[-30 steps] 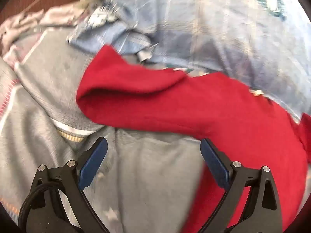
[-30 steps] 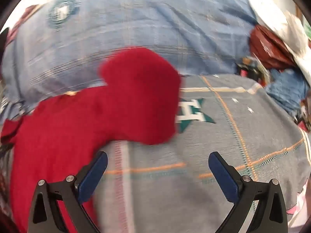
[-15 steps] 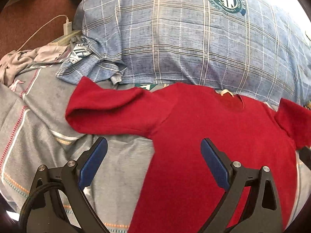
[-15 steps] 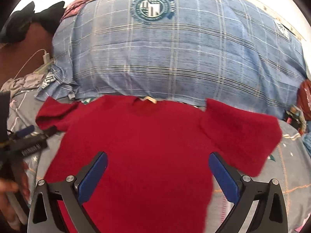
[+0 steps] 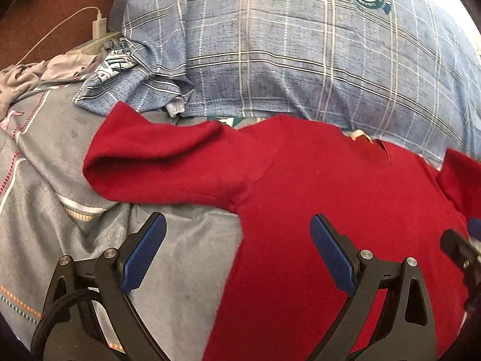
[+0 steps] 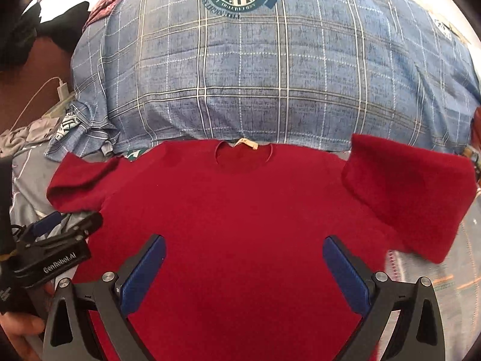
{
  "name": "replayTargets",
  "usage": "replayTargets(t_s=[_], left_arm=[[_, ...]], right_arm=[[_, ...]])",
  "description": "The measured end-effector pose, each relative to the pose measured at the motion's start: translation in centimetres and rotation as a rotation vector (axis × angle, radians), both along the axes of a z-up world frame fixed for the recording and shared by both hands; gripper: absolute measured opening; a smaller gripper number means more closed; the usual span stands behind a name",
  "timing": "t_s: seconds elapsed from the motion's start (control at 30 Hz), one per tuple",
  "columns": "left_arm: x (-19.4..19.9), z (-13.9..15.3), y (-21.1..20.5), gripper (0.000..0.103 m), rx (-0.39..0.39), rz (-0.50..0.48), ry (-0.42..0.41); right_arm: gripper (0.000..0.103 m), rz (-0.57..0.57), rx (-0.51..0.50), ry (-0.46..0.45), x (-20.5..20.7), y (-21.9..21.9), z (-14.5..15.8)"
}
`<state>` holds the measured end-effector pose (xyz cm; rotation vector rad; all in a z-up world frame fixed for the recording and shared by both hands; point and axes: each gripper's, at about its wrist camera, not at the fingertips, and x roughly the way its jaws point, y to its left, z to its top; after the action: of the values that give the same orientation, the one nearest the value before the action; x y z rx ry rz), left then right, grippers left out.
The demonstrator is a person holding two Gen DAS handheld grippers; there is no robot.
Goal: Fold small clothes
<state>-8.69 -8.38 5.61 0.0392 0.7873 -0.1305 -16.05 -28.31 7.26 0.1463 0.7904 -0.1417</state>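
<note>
Red shirt [image 6: 240,210] now spread flat on the bed [image 5: 180,270], collar at 12 o'clock against the blue plaid pillow [image 6: 270,75]; a second ago it was bunched. Ready for first fold. Left tongs [image 5: 237,252] and right tongs [image 6: 243,267] both wide open, holding nothing, hovering over the shirt.

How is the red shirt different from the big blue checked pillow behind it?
The red shirt is plain; the blue checked pillow has white grid lines and a round green badge. The shirt lies flat and thin; the pillow is puffed up. The shirt is smaller, the pillow wider. Both are soft cloth on the same bed.
</note>
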Motion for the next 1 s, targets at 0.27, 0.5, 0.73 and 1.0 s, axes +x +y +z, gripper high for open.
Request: replayTargets(t_s=[0.27,0.5,0.73,1.0], left_arm=[[1.0,-0.6,0.8,0.097,0.009,0.027,0.017],[1.4,-0.5,0.8,0.097,-0.002,0.031,0.023],[1.7,-0.6,0.7,0.097,0.002,0.039,0.032],[1.8,-0.6,1.1,0.097,0.004,0.051,0.03]], right_arm=[[0.103,0.022,-0.018,0.025,1.7,1.5,-0.8],[0.103,0.019,-0.008,0.048,2.9,2.0,-1.6],[0.103,0.028,-0.012,0.064,3.3,1.9,-2.1],[0.103,0.027,-0.005,0.067,3.6,2.0,-2.5]])
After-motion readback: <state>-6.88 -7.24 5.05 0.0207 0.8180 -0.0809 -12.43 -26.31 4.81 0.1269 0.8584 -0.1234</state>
